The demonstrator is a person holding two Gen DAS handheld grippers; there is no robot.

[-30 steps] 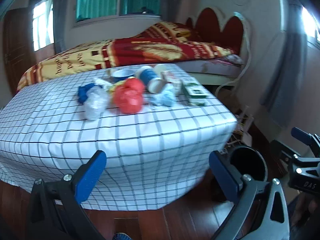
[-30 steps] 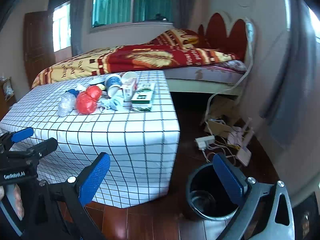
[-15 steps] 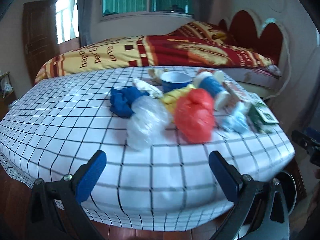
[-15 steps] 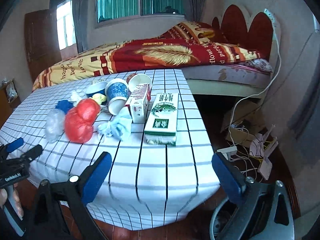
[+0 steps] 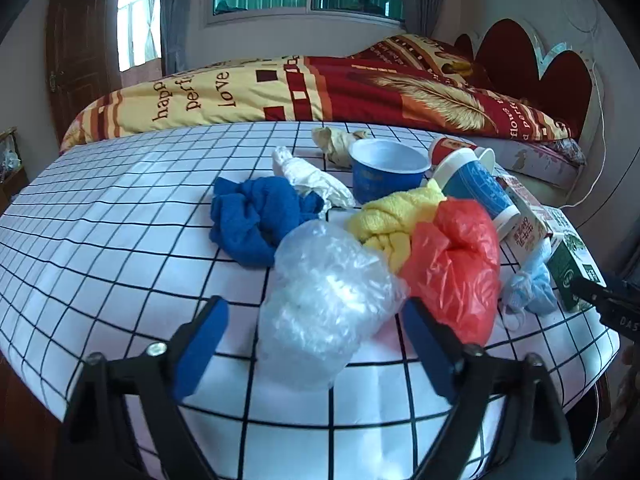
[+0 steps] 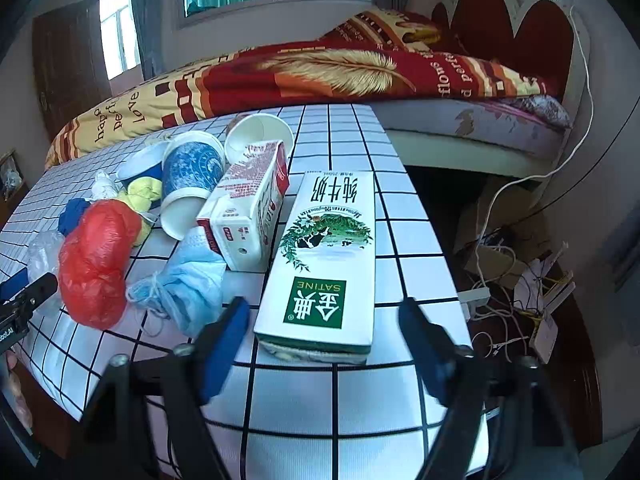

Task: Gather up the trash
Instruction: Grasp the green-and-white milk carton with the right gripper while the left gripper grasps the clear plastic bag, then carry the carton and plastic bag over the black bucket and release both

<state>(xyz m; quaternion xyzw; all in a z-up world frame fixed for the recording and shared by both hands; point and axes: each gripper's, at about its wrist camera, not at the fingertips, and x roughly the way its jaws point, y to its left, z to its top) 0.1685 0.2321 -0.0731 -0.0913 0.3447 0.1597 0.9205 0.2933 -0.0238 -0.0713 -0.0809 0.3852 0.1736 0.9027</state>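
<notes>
Left gripper (image 5: 316, 344) closing, pads flanking but not pressing the clear crumpled plastic bag (image 5: 324, 300) on the checked tablecloth (image 5: 120, 248), right gripper (image 6: 324, 344) closing likewise, near end of the green-and-white milk carton (image 6: 328, 256) between its pads, untouched
</notes>
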